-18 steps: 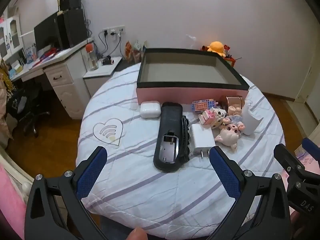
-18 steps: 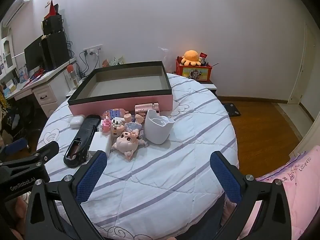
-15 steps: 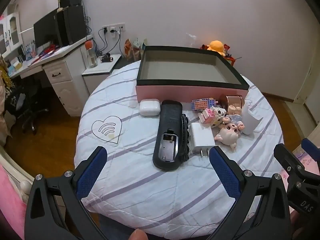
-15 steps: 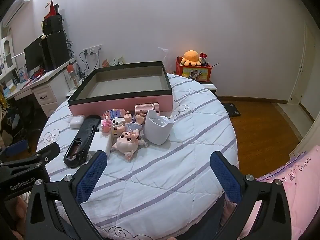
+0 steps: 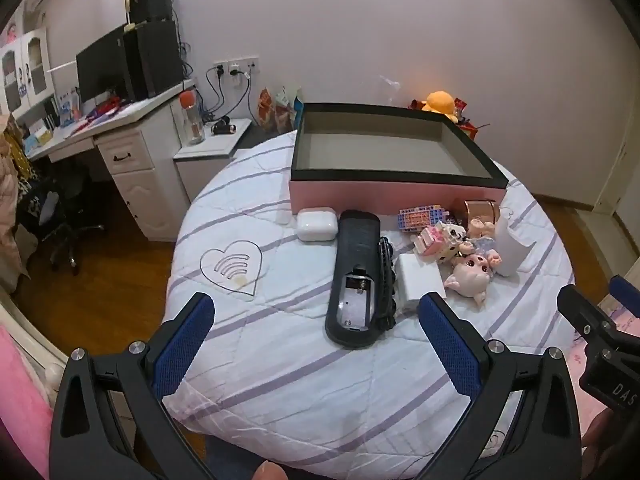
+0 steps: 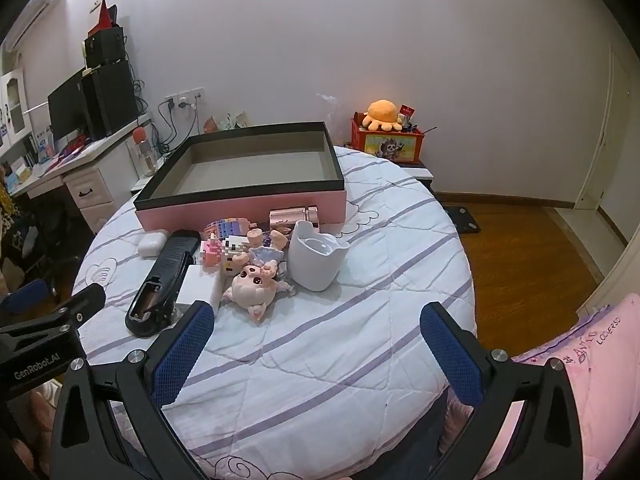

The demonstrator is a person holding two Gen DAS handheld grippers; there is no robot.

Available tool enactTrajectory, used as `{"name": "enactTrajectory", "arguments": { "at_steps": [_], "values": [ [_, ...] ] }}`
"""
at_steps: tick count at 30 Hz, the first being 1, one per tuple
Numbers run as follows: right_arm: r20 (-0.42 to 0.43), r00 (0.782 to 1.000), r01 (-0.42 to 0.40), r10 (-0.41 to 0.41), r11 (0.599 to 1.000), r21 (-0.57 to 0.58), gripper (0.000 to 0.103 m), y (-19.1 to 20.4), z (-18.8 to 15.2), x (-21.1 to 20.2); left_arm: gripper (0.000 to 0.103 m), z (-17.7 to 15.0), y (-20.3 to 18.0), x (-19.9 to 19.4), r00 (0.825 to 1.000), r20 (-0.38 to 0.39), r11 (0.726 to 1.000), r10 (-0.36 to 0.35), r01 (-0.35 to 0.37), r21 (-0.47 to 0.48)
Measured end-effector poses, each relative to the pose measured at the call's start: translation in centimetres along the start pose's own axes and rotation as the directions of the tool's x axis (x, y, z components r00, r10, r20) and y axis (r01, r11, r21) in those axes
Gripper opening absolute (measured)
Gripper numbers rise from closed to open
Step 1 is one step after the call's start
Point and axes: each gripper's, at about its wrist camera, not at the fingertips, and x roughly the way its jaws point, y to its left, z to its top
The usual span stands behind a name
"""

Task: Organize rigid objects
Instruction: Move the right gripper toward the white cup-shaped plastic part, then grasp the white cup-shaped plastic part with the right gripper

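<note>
A pink box with a black rim (image 5: 394, 196) (image 6: 240, 206) stands open and empty at the far side of the round table. In front of it lie a white earbud case (image 5: 316, 224), a black remote with its battery bay open (image 5: 354, 276) (image 6: 162, 282), a white charger (image 5: 420, 276), block toys (image 5: 420, 214), a rose-gold cylinder (image 5: 480, 209), a pig figure (image 5: 472, 276) (image 6: 256, 284) and a white cup (image 6: 316, 256). My left gripper (image 5: 316, 320) is open, near the table's front edge. My right gripper (image 6: 316, 328) is open, short of the pig.
A white quilt with purple stripes (image 6: 360, 320) covers the table. A white desk with a monitor (image 5: 120, 128) stands left. A red toy box with an orange plush (image 6: 386, 140) sits behind the table. Wooden floor (image 6: 520, 248) lies right.
My left gripper has drifted slightly, so the table sits a little lower and more to the right in its view. The right gripper has barely moved. No object has moved.
</note>
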Motion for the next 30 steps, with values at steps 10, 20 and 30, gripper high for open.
{"name": "enactTrajectory", "arguments": {
  "at_steps": [10,20,30],
  "values": [
    [-0.062,0.998,-0.007,0.007,1.0,-0.009,0.103,-0.2,0.4,2.8,0.103,1.6,-1.4,2.5,1.0,-0.027,0.999,0.012,-0.011,0.037],
    [-0.119,0.993,-0.01,0.009,1.0,-0.009,0.103,-1.3,2.2,7.6,0.103,4.0,-1.8,5.8,0.998,-0.059,1.0,0.016,-0.014,0.023],
    [-0.222,0.974,-0.052,0.047,0.998,-0.019,0.094,-2.4,3.2,11.9,0.103,5.3,-4.3,8.6,0.991,-0.125,0.998,0.048,-0.042,0.05]
  ]
}}
